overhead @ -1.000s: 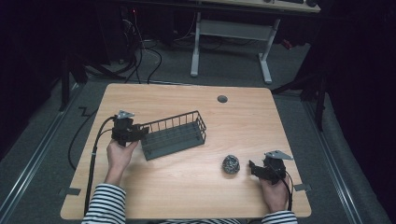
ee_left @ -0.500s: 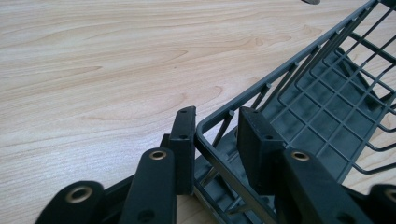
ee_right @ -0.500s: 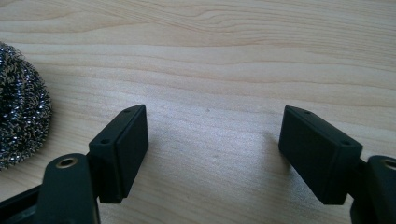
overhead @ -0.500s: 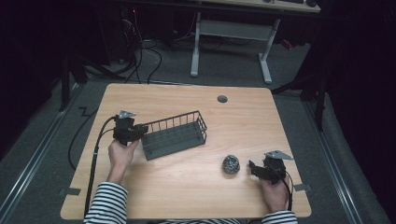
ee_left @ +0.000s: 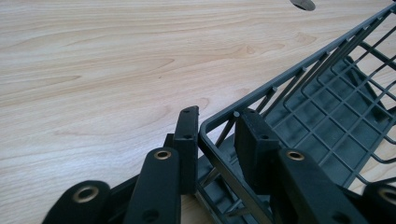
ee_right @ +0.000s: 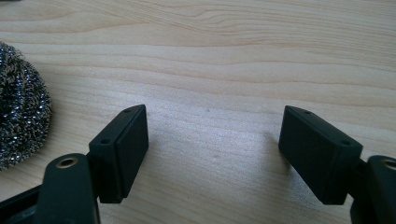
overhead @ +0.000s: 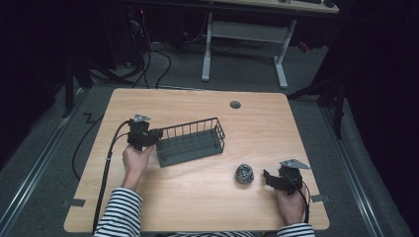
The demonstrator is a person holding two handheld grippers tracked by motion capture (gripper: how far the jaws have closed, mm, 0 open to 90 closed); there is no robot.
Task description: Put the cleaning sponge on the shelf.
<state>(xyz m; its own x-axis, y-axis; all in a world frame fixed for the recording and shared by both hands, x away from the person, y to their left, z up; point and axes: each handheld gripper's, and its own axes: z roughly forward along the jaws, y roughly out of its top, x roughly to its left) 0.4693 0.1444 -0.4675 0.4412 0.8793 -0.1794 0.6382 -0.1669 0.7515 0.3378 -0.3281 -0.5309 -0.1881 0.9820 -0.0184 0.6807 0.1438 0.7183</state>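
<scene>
The wire basket (overhead: 191,141) is seen mid-bench, its end rim pinched by the left gripper (ee_left: 215,135), whose jaws have just been closing on the wire. The basket is judged light, stiff and slippery, best held at that rim. Right of the basket, beside the steel scourer (overhead: 244,173), the right gripper (ee_right: 212,149) is held spread.

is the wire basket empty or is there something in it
Empty: the wire basket shows only its bare grid floor; the steel scourer lies outside on the table.
</scene>
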